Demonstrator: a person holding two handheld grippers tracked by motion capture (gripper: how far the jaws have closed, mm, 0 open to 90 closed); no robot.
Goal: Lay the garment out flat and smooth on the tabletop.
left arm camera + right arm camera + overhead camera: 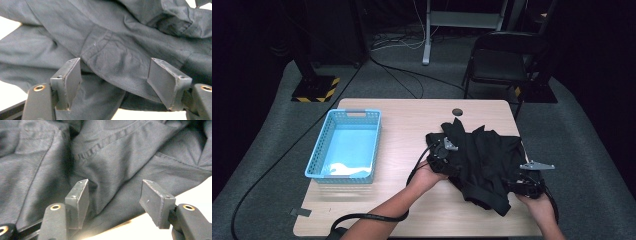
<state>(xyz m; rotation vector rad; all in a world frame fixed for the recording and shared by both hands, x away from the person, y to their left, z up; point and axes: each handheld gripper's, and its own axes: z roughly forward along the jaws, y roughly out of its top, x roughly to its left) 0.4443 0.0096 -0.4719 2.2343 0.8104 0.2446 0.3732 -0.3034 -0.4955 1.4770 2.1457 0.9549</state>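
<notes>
**A:** On the right half of the bench (377, 210) lies the black garment (484, 157), crumpled, with a strap or sleeve trailing towards the near edge. Both hand-held grippers are at it, the left hand-held gripper (443, 152) at its left edge and the right hand-held gripper (526, 181) at its near right corner.

**B:** Are either of them holding it?

**A:** No. In each gripper view the jaws stand apart with cloth lying between them, and the pads press on nothing.

**B:** So what could go wrong?

**A:** I'd say the layers. Where the left one points, a seamed fold (110, 50) overlaps another panel, so closing there may catch two thicknesses and lift a bunch, not an edge. The right one sits near the hem by bare bench; a shallow bite could slip off.

**B:** And the blue basket (319, 150)?

**A:** Well apart to the left. A dangling strap could drag or snag its rim on the way.
</notes>
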